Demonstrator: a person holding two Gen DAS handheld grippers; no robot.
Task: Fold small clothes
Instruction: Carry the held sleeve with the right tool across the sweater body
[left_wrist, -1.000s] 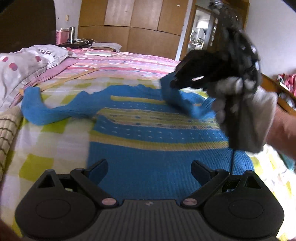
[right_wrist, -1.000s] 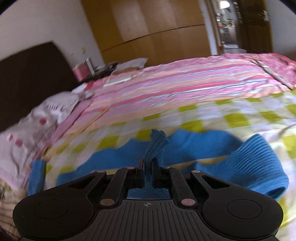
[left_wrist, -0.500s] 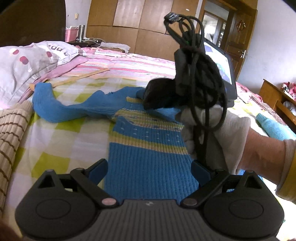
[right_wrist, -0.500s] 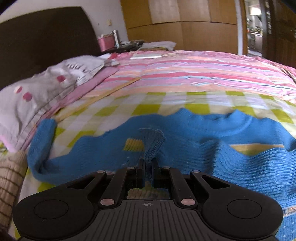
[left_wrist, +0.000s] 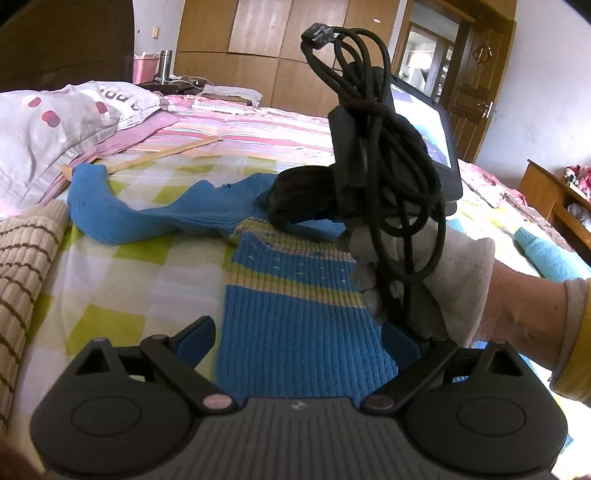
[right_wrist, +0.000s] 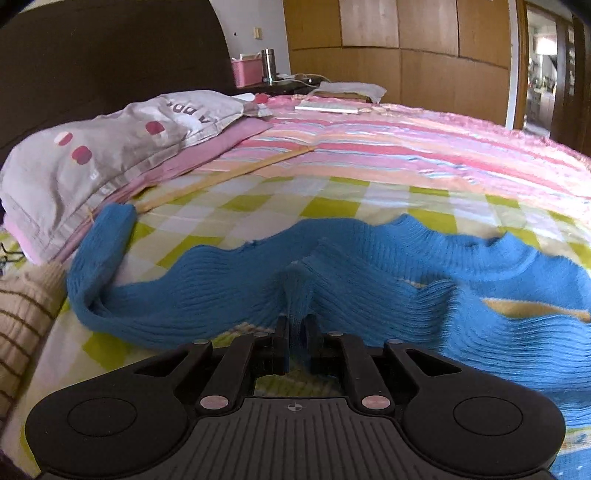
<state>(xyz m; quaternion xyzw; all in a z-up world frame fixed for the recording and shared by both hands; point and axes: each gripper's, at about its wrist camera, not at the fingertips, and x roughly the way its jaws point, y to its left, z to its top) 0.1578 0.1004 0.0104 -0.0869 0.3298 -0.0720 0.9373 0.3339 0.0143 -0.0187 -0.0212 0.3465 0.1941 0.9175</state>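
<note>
While one blue sweater (left_wrist: 295, 332) lies spread on the checked bedsheet (left_wrist: 122, 280), the left gripper (left_wrist: 299, 336) hangs over it, fingers wide apart; the right gripper (right_wrist: 295, 332), jaws just easing apart, pinches one sweater fold beside one pillow (right_wrist: 92, 158).

The matte black plastic left gripper (left_wrist: 298, 341) is showing blue finger pads, ribbed housing and silver pivot screws. The identical black right gripper (right_wrist: 295, 334) is carrying coiled black cable and a screen. A white glove and yellow sleeve cuff are being worn.
</note>
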